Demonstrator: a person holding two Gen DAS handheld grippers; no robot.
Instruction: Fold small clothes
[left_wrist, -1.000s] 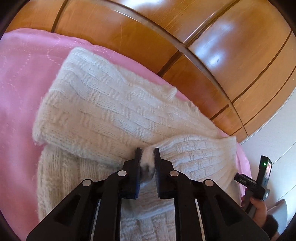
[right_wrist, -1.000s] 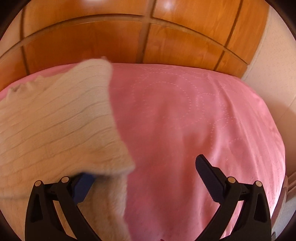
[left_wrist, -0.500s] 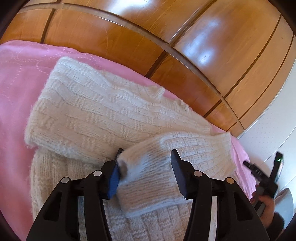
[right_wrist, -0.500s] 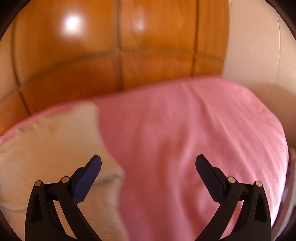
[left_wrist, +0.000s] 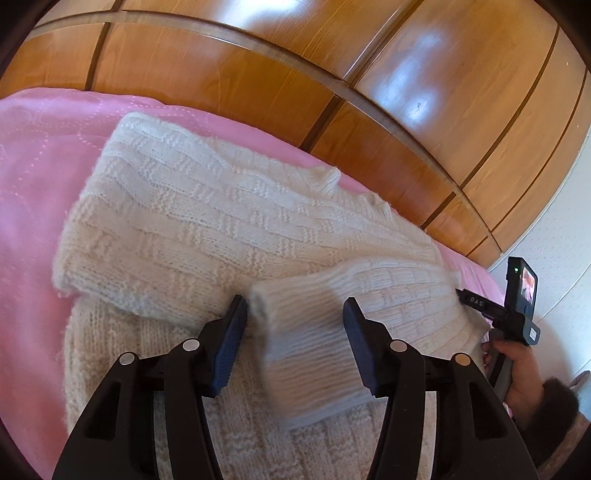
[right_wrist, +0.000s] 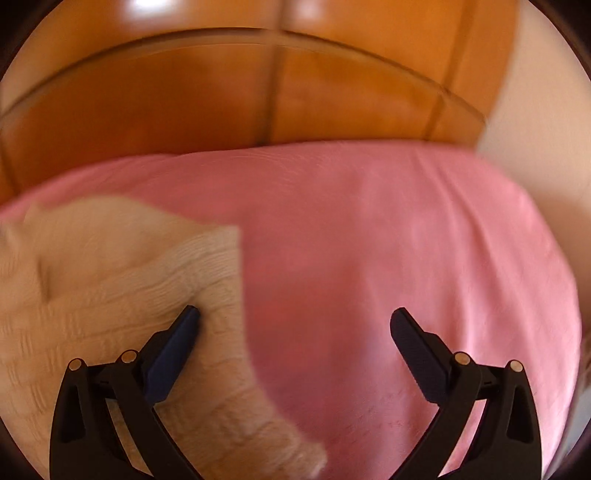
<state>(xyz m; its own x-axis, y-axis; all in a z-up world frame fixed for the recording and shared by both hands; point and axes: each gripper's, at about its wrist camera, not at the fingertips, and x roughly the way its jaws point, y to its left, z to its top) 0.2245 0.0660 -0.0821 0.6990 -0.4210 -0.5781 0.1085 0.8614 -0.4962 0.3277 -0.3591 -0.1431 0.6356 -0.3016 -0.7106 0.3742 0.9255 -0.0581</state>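
A cream knitted sweater (left_wrist: 221, 221) lies on the pink bedspread (left_wrist: 33, 177), with both sleeves folded across its body. My left gripper (left_wrist: 295, 314) is open, its jaws on either side of the right sleeve's cuff (left_wrist: 325, 339), which lies loose between them. My right gripper (right_wrist: 295, 325) is open wide over the pink bedspread (right_wrist: 369, 240); its left finger (right_wrist: 177, 339) rests against the sweater's edge (right_wrist: 110, 295). The right gripper's body (left_wrist: 517, 295) shows at the right in the left wrist view.
A glossy wooden headboard (left_wrist: 332, 74) runs behind the bed, also in the right wrist view (right_wrist: 258, 85). A white wall (left_wrist: 565, 229) stands at the right. The bedspread's right part carries no clothing.
My left gripper opened and let go of the sleeve cuff, which now lies on the sweater. My right gripper stayed open and shifted, its view now blurred, with the sweater edge lower.
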